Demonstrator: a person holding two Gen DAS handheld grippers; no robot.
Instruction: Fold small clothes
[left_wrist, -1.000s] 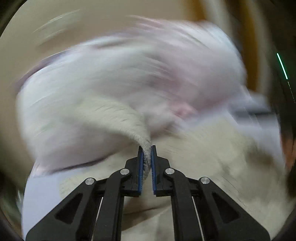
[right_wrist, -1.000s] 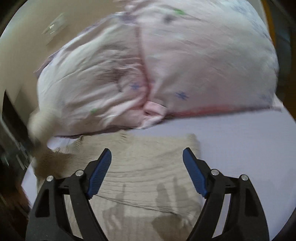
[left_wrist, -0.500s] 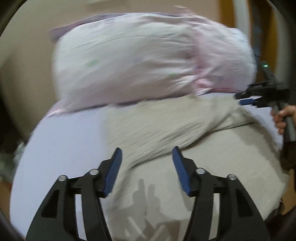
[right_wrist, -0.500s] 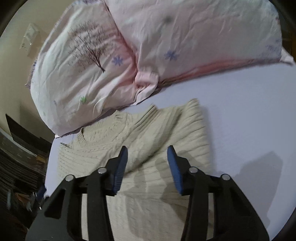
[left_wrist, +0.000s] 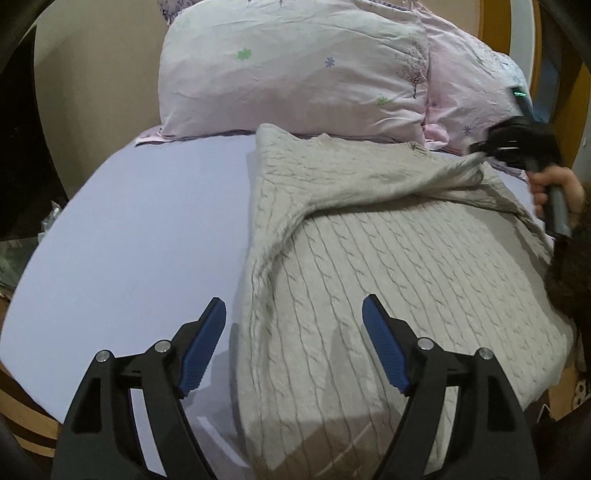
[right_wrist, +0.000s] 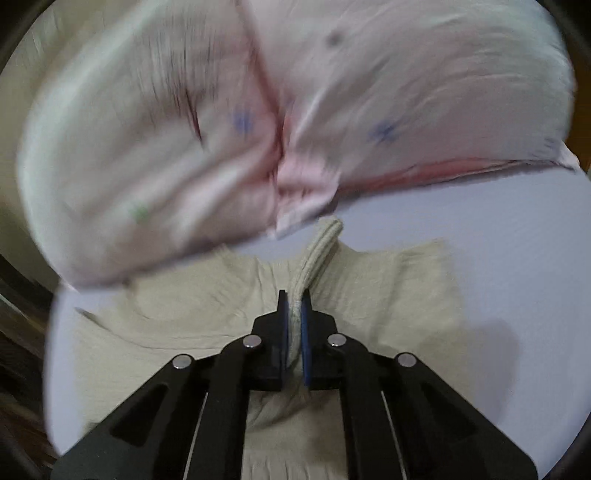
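The soft, floppy beige cable-knit sweater (left_wrist: 388, 266) is best taken by its ribbed cuff, pinched by the right gripper (right_wrist: 294, 314); the left gripper (left_wrist: 293, 343) is spread wide, empty.

So the left gripper (left_wrist: 293, 332) has its blue-padded jaws spread wide with nothing between them, hovering over the near edge of a beige cable-knit sweater (left_wrist: 406, 280). The sweater lies on a pale lavender bedsheet (left_wrist: 140, 236); the left finger sits over bare sheet, the right finger over the knit. One sleeve (left_wrist: 362, 181) is folded across the body, running from ahead of the fingers off to the far right, where the black right gripper (left_wrist: 480, 149) pinches its cuff. A hand (left_wrist: 554, 188) is wrapped around that gripper's grey handle. Beyond the sweater are two crumpled pinkish-white pillows with little flower prints (left_wrist: 295, 70), the sweater's far edge right against them.
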